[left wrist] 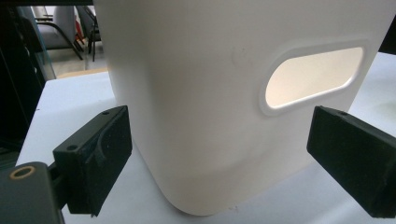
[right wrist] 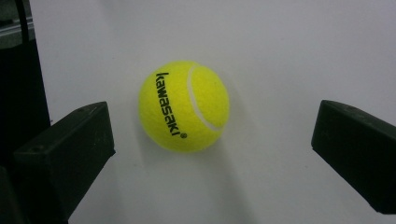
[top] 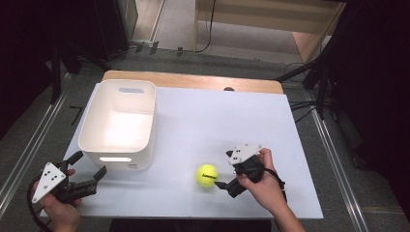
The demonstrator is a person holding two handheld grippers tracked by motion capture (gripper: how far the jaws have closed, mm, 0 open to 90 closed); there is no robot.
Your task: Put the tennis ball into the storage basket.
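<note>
A yellow tennis ball [top: 207, 175] with black lettering lies on the white tabletop [top: 217, 116], towards the front and right of centre. My right gripper [top: 224, 169] stands open just right of it, jaws pointing at the ball. In the right gripper view the ball [right wrist: 184, 106] rests between and beyond the spread jaws of the right gripper [right wrist: 212, 119], untouched. A white plastic bin [top: 152, 121] with handle slots stands at the left. My left gripper [top: 89, 164] is open at the bin's near left corner. In the left gripper view the bin wall [left wrist: 201, 116] rises right ahead of the left gripper [left wrist: 220, 121].
The table's wooden far edge [top: 193, 79] shows behind the white top. Aluminium rails [top: 29, 140] run along the floor on both sides, and dark stands and cables [top: 309, 77] sit at the right rear.
</note>
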